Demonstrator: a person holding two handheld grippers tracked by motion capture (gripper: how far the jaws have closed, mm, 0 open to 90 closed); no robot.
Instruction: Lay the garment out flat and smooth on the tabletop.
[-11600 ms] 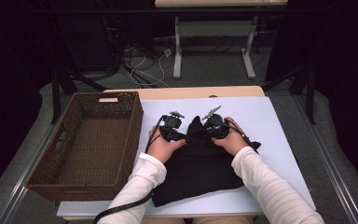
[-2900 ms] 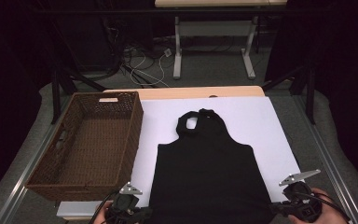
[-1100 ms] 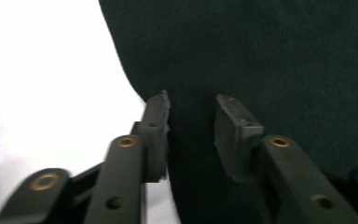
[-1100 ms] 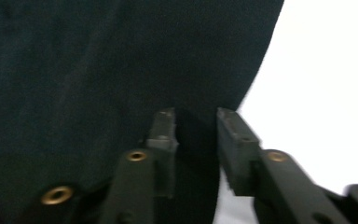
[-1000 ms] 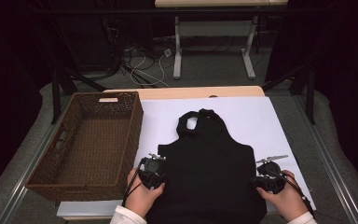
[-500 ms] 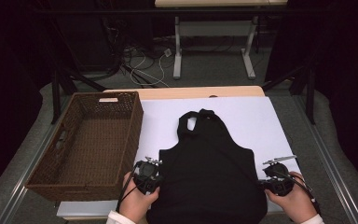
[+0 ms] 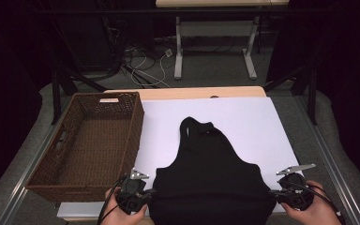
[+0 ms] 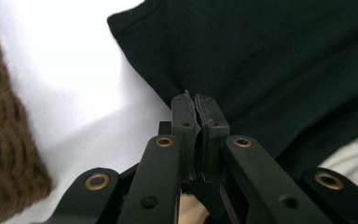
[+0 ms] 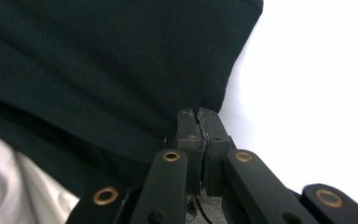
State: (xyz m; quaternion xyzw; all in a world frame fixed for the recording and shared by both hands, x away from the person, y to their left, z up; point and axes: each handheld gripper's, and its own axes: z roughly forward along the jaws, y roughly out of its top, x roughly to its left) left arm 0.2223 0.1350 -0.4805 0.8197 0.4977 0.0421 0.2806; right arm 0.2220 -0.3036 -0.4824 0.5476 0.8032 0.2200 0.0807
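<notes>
1. Left claw (image 7: 146,193) & right claw (image 7: 273,193): both clamped on the black vest (image 7: 213,178), jaws pressed together w/ cloth pinched at the tips; they've just been closing on it.
2. Vest lies flat on the white mat (image 7: 243,117), neck toward the far edge, hem at the near edge; each claw grips a near side edge, left & right.
3. Hands come in at the near edge, claws pointing inward, roughly level.
4. Hem & wrists cut off by the frame bottom.
5. Wicker basket (image 7: 89,140) at mat's left edge.
</notes>
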